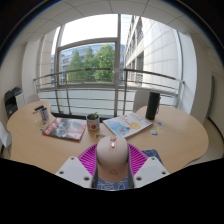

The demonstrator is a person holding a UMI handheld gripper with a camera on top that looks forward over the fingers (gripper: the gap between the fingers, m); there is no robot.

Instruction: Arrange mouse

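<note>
We have the mouse (112,160) in the gripper (112,162), pale rounded body sitting between the two pink pads (91,157). Both pads look pressed against its sides, no gap visible either side, so we read it as gripped, fingers closed about as far as the mouse's width allows. Can't tell whether it's lifted clear or resting on the table (180,125); its underside is hidden.

Just ahead of the fingers: a mug (93,123) close to centre, an open magazine (127,125) beside it on one side, another magazine (63,128) on the other. Further back, a dark upright speaker (153,105) near the far edge, a small dark object (41,113) at the opposite end, then the railing and large window (95,60) with trees outside.

Our judgement for the step: placement is pending. Keep squeeze steady, the mouse shell is smooth and curved so it could slip forward. Move low and level, steer into the bare wood ahead rather than onto the magazine pages, stay clear of the mug. Set it flat before we release.
</note>
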